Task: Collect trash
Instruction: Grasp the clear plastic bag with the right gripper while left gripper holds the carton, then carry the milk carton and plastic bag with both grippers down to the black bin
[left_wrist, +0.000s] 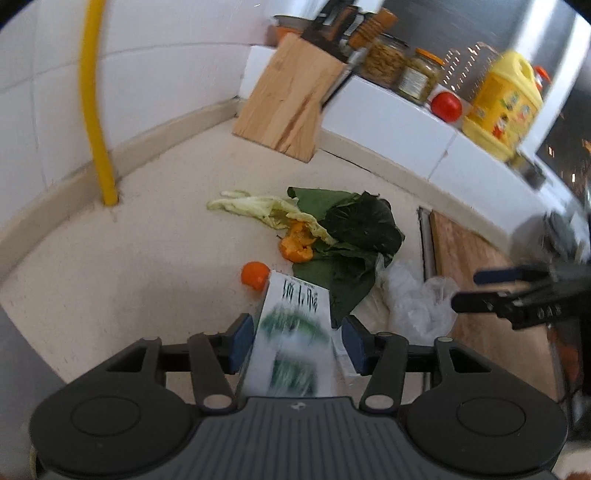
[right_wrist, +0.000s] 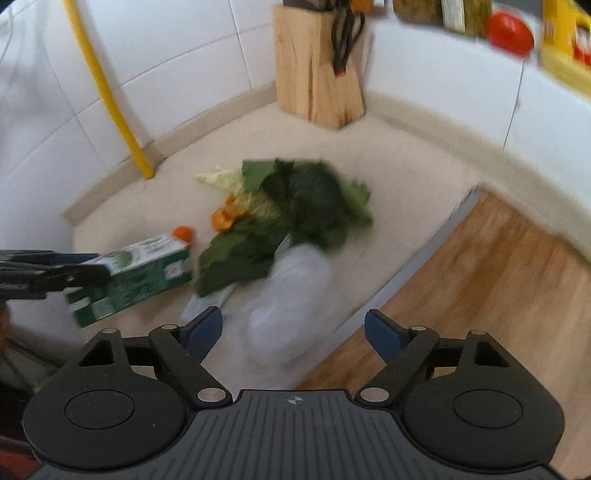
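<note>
My left gripper (left_wrist: 297, 341) is shut on a green-and-white carton (left_wrist: 291, 339) and holds it above the beige counter; the carton also shows at the left of the right wrist view (right_wrist: 136, 273). Beyond it lie dark green leaves (left_wrist: 351, 236), pale cabbage leaves (left_wrist: 258, 208), orange peel (left_wrist: 297, 243), a small orange cap (left_wrist: 255, 274) and a crumpled clear plastic bag (left_wrist: 417, 299). My right gripper (right_wrist: 293, 328) is open and empty, just above the plastic bag (right_wrist: 291, 295), with the leaf pile (right_wrist: 295, 214) ahead of it.
A wooden knife block (left_wrist: 286, 99) stands in the corner. A yellow pipe (left_wrist: 94, 110) runs down the tiled wall. Jars (left_wrist: 386, 59), a tomato (left_wrist: 447, 106) and a yellow oil jug (left_wrist: 502, 107) sit on the white ledge. A wooden board (right_wrist: 491, 288) lies to the right.
</note>
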